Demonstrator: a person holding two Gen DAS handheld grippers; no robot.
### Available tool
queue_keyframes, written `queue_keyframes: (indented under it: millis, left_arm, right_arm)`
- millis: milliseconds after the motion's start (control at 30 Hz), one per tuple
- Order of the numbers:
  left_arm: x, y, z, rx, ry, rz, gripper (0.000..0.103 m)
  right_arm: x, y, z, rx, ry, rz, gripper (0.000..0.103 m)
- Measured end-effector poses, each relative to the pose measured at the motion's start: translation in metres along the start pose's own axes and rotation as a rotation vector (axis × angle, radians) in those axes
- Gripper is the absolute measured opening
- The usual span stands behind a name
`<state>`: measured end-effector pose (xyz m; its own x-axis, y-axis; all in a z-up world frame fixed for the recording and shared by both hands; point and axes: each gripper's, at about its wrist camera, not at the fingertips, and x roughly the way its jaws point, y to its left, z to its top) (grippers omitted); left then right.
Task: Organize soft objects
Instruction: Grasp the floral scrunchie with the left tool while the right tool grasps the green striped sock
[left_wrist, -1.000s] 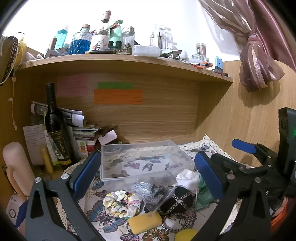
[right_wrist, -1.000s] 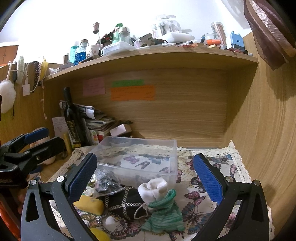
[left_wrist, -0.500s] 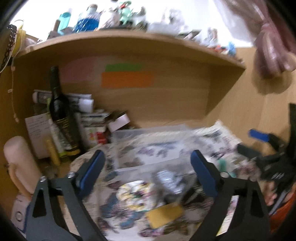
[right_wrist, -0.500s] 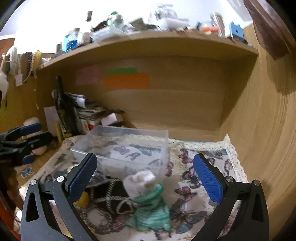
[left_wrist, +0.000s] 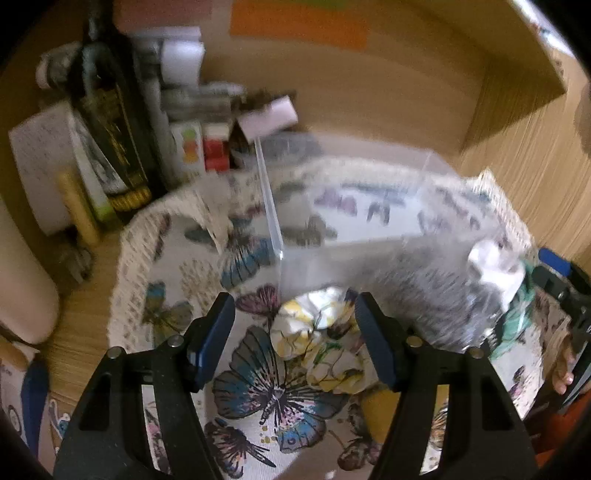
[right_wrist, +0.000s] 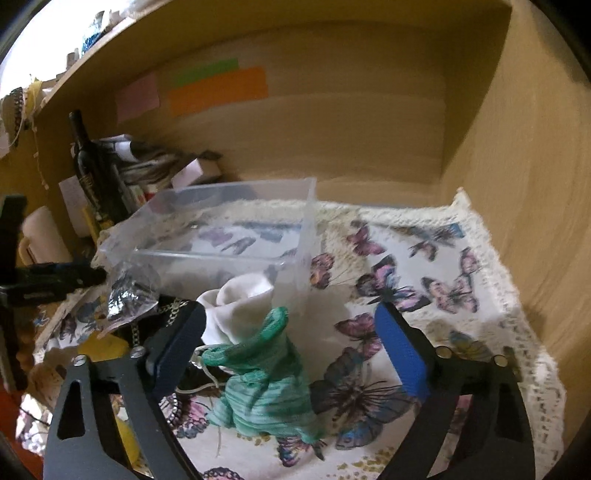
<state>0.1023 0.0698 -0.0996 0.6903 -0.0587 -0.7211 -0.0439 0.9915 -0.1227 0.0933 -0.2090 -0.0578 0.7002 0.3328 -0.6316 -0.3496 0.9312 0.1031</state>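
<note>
- Surroundings: clear plastic bin (right_wrist: 236, 236) stands on a butterfly-print cloth (right_wrist: 417, 266) with a lace edge; dark wine bottle (left_wrist: 107, 96) and stacked papers (left_wrist: 199, 99) crowd the wooden corner behind it.
- Left gripper (left_wrist: 295, 336): released, jaws spread; floral scrunchie (left_wrist: 317, 339), crinkled white-and-yellow fabric, lies between the blue pads just in front of the bin wall; a yellow sponge (left_wrist: 380, 410) sits partly under the right-hand finger.
- Right gripper (right_wrist: 291, 350): released, jaws wide; green ribbed sock (right_wrist: 266, 387), bunched and soft, lies between them, nearer the left-hand pad; a white rolled cloth (right_wrist: 240, 306) touches it behind, against the bin.
- Obstructions: crumpled clear bag (right_wrist: 129, 291) and a dark chain-trimmed pouch (right_wrist: 147, 325) lie just beside the left-hand pad.
</note>
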Motion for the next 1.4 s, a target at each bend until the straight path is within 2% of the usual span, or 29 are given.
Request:
queue_keyframes:
  millis: [133, 200, 233, 300, 367, 400, 467, 567, 633, 667, 767, 933, 1233, 1400]
  left_arm:
    - [0.019, 0.002, -0.004, -0.006, 0.073, -0.020, 0.059]
    - [0.028, 0.002, -0.007, -0.001, 0.105, -0.029, 0.051]
    - [0.032, 0.002, -0.009, -0.003, 0.118, -0.034, 0.045]
    - [0.034, 0.001, -0.010, 0.003, 0.118, -0.037, 0.043]
    - [0.033, -0.001, -0.010, 0.013, 0.118, -0.055, 0.022]
    - [0.033, -0.001, -0.011, 0.016, 0.119, -0.058, 0.016]
    - [0.034, -0.001, -0.010, 0.013, 0.113, -0.059, 0.013]
    - [0.029, 0.002, -0.011, 0.002, 0.090, -0.063, 0.010]
    - [0.023, 0.003, -0.012, -0.004, 0.072, -0.056, 0.009]
    - [0.017, 0.005, -0.013, -0.007, 0.060, -0.051, 0.009]
    - [0.001, 0.006, -0.013, -0.007, 0.017, -0.031, 0.009]
    - [-0.028, 0.009, -0.005, -0.020, -0.067, -0.014, 0.009]
    - [-0.076, 0.010, 0.021, -0.018, -0.243, 0.011, 0.009]
    - [-0.088, 0.011, 0.040, -0.024, -0.311, -0.009, 0.009]
  right_arm:
    - [0.008, 0.007, 0.002, -0.017, 0.015, 0.043, 0.088]
    - [0.011, 0.010, 0.004, -0.027, 0.020, 0.057, 0.087]
    - [0.013, 0.011, 0.004, -0.031, 0.025, 0.062, 0.086]
    - [0.013, 0.009, 0.001, -0.028, 0.031, 0.068, 0.085]
    - [0.013, 0.007, -0.002, -0.018, 0.042, 0.073, 0.083]
    - [0.012, 0.004, -0.006, -0.006, 0.051, 0.078, 0.079]
    - [0.010, -0.002, -0.011, 0.025, 0.070, 0.090, 0.073]
    - [0.009, -0.008, -0.017, 0.067, 0.088, 0.125, 0.061]
    - [0.010, -0.010, -0.019, 0.074, 0.103, 0.137, 0.048]
    - [0.010, -0.009, -0.020, 0.074, 0.106, 0.135, 0.034]
    - [0.005, -0.006, -0.020, 0.054, 0.092, 0.135, 0.021]
    - [-0.012, -0.004, -0.014, 0.036, 0.028, 0.115, 0.013]
    - [-0.048, -0.001, 0.018, -0.010, -0.158, 0.057, 0.011]
    - [-0.052, 0.002, 0.044, -0.039, -0.233, 0.062, 0.011]
